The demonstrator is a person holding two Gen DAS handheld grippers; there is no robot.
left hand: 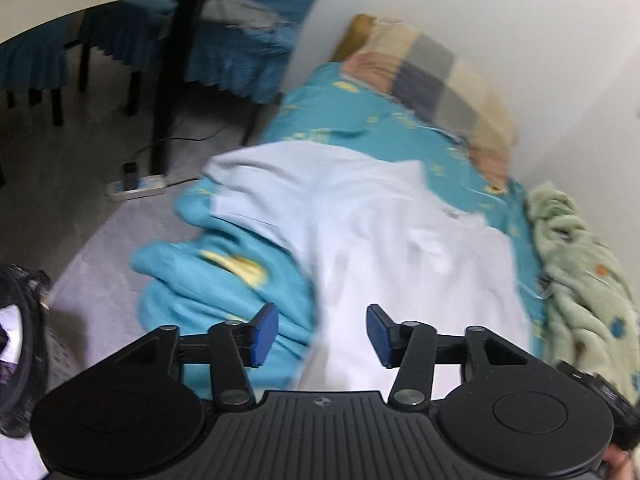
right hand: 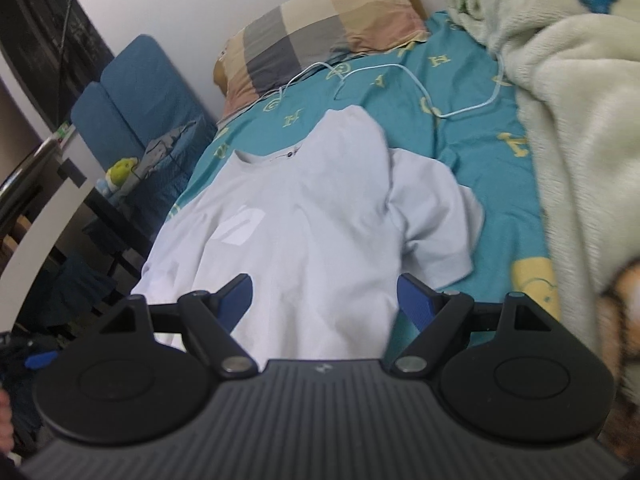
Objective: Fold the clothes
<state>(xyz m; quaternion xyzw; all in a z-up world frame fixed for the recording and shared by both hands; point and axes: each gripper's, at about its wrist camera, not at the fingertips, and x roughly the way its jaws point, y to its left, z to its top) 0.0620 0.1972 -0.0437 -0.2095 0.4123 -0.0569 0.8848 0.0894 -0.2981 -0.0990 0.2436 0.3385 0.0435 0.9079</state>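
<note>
A pale blue-white T-shirt [right hand: 304,216] lies spread on the teal bed sheet [right hand: 472,168], collar toward the pillow, one sleeve out to the right. It also shows in the left wrist view [left hand: 360,240], blurred. My left gripper [left hand: 322,334] is open and empty, just above the shirt's near hem at the bed's edge. My right gripper [right hand: 324,300] is open and empty, its blue pads either side of the shirt's lower part.
A checked pillow [right hand: 320,36] lies at the bed's head against the wall. A green fleece blanket [right hand: 568,120] is heaped along the right. A light cable [right hand: 400,76] lies on the sheet. A table, blue chairs [left hand: 120,36] and a power strip [left hand: 138,188] stand left of the bed.
</note>
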